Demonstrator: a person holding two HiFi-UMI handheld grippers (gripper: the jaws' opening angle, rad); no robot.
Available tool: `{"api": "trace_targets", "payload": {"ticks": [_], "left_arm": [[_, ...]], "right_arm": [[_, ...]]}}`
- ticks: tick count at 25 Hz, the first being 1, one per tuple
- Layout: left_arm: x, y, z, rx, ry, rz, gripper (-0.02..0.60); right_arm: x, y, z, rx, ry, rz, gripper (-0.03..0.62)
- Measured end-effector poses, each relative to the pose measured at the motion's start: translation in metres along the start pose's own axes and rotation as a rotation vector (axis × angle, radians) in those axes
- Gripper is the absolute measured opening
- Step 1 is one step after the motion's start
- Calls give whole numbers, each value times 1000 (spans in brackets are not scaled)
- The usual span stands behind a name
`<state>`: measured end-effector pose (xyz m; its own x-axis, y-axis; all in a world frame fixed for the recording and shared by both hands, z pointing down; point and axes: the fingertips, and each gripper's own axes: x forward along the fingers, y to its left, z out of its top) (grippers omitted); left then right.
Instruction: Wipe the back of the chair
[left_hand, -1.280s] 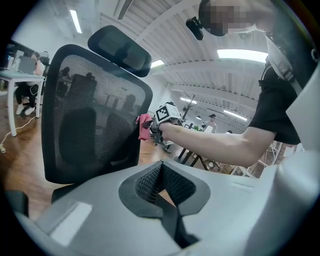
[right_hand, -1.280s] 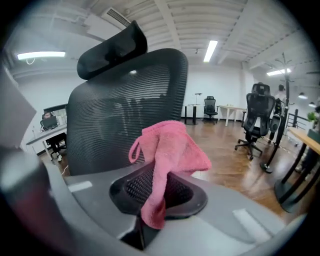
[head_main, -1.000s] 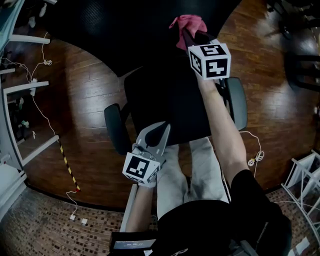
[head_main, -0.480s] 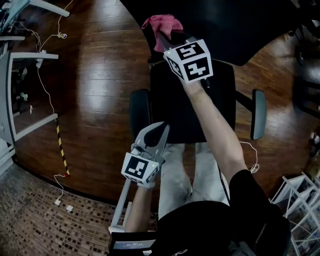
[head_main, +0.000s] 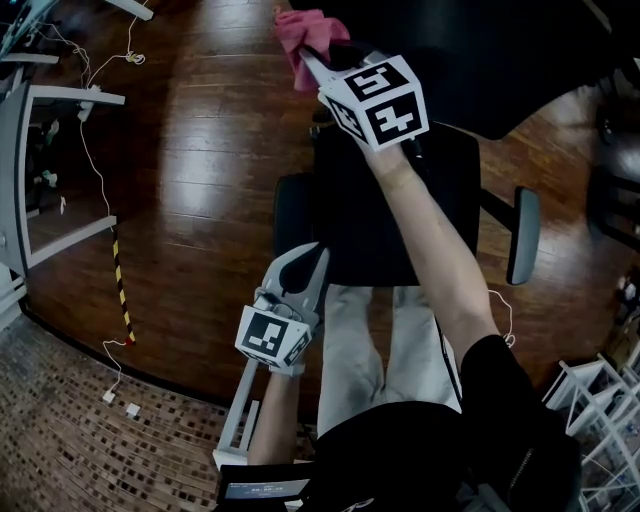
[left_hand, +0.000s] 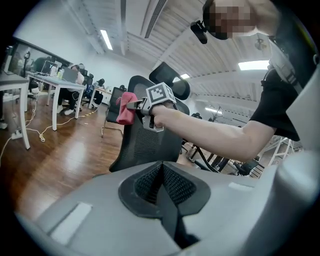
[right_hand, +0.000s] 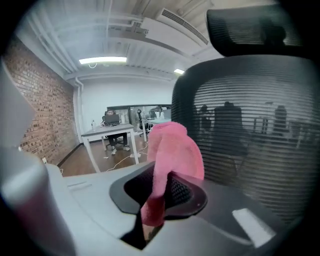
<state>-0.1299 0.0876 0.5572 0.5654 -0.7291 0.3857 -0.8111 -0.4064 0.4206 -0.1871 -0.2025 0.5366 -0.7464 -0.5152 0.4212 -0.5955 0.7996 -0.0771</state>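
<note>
Readable text, brands, numbers, signs: none.
- Cubes on left gripper (head_main: 305, 262) and right gripper (head_main: 310, 57): black-and-white square patterns only, no letters or digits.
- Dark strip (head_main: 265, 490), lower edge of head view: pale print, too small to read.

a dark wooden floor (head_main: 200, 150) bears a yellow-and-black striped strip (head_main: 122, 297) and meets small tiles (head_main: 70, 440); a white desk (right_hand: 107, 132) stands near a brick wall (right_hand: 42, 115), under a ceiling light (right_hand: 102, 61).
</note>
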Motion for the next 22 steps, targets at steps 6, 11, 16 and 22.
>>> {"api": "trace_targets", "payload": {"ticks": [6, 11, 16, 22], "left_arm": [[28, -25, 1, 31, 21, -77, -9], [62, -61, 6, 61, 57, -128, -9], [92, -95, 3, 89, 80, -181, -9], [124, -130, 3, 120, 108, -227, -9]], "right_arm": [[-52, -67, -13, 49, -14, -112, 41], [-108, -128, -31, 88, -19, -191, 41], [-173, -192, -55, 138, -25, -291, 41], [-245, -259, -83, 182, -13, -408, 41]]}}
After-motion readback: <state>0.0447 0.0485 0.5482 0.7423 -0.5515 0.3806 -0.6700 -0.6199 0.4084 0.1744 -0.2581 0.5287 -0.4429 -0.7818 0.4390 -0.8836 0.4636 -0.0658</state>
